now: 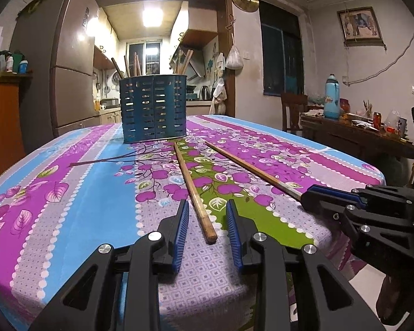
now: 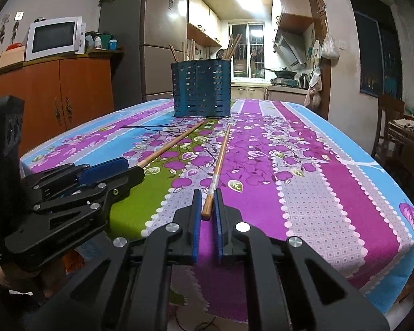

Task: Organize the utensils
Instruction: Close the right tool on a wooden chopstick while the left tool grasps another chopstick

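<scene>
Your left gripper (image 1: pixel 207 215) straddles one chopstick (image 1: pixel 191 184), jaws part-open, untouching; your right gripper (image 2: pixel 207 207) pinches the other chopstick (image 2: pixel 219 162). Holder (image 1: pixel 153 109) sits at twelve o'clock. End-pinched, it may pivot and slip.

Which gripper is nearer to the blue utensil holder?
Neither clearly. The left gripper and right gripper both sit at the table's near edge, each around one chopstick end, with the blue utensil holder far ahead.
</scene>
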Demonstrator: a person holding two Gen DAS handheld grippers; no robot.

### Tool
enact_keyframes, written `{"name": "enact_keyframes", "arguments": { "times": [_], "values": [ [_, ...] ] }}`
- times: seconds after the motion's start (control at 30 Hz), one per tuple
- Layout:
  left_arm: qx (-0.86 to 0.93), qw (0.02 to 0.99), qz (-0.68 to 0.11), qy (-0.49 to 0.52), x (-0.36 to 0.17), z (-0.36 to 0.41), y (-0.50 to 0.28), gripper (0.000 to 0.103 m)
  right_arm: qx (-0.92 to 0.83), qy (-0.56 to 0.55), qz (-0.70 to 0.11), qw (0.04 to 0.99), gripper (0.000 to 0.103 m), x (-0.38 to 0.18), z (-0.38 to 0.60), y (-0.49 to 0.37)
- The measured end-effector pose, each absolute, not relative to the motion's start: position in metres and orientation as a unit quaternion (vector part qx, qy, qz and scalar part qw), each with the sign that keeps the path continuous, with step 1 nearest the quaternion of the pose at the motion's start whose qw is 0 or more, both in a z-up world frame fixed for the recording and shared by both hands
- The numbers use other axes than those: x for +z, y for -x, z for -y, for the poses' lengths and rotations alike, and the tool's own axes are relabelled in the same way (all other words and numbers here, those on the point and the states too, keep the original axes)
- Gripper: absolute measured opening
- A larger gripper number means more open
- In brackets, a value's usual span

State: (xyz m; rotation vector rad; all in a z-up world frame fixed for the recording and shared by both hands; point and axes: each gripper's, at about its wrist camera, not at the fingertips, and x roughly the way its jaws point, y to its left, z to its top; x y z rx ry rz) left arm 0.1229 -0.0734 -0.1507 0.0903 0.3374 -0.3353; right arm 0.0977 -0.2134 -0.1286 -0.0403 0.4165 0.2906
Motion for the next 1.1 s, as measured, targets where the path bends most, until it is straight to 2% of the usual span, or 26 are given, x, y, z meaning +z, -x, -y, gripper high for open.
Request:
{"name": "enact_keyframes", "arguments": {
  "times": [0.17,0.27,0.9,1.1],
  "values": [
    [-0.161,0.971,-0.171,-0.046,-0.149,0.075,-0.123,0.029,0.14,0.025,-0.202,0.969,0.008,-0.129,0.213,-0.097],
    [-0.152,0.972,-0.173,-0.039,-0.148,0.072,-0.122,0.02,0.135,0.024,-0.204,0.969,0.008,-0.129,0.212,-0.097],
    [-0.148,0.972,-0.178,-0.042,-0.148,0.067,-0.12,0.01,0.125,0.034,-0.203,0.971,0.007,-0.128,0.207,-0.097],
    [-0.157,0.972,-0.171,-0.033,-0.129,0.06,-0.113,0.008,0.126,0.037,-0.185,0.974,0.006,-0.107,0.21,-0.09]
  ]
}}
